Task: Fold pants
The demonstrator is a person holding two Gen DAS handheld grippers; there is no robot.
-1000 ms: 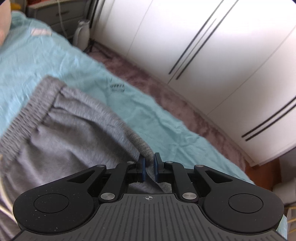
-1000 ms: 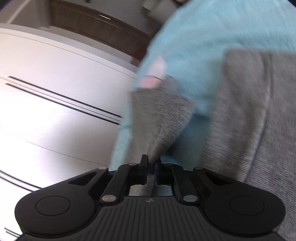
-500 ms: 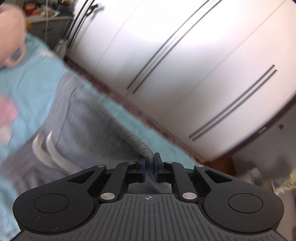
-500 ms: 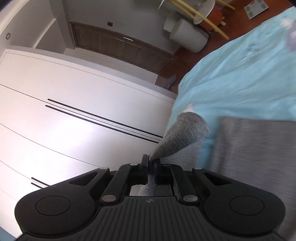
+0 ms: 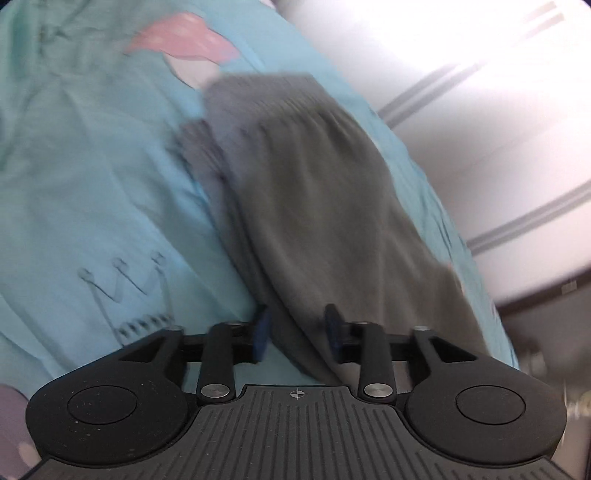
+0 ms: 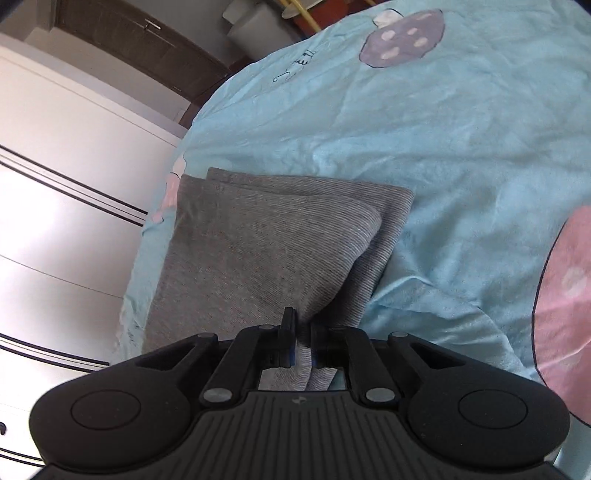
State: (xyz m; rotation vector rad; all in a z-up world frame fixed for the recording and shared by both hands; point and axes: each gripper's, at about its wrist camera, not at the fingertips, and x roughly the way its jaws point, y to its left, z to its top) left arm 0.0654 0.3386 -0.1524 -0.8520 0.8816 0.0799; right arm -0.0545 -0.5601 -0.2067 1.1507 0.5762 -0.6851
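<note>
The grey pants [image 5: 314, 192] lie folded in a long strip on the light blue bedsheet [image 5: 92, 184], close to the bed's edge. My left gripper [image 5: 297, 326] hovers over their near end with its jaws opening; the cloth runs between the blue pads, which no longer press it. In the right wrist view the pants [image 6: 258, 251] show as stacked layers with a folded-over corner. My right gripper [image 6: 303, 336] still pinches the near edge of that top layer, though its jaws are beginning to open.
White wardrobe doors [image 5: 461, 92] with dark stripes stand right beside the bed edge and also appear as doors [image 6: 55, 184] on the left. The sheet [image 6: 443, 147] carries mushroom prints. Beyond the bed's far end are dark flooring and a white bin [image 6: 251, 22].
My left gripper swept across the bed with the pants' end, lowered it and parted its jaws. My right gripper carried its fold over, so the cloth now lies flat on the lower layers.
</note>
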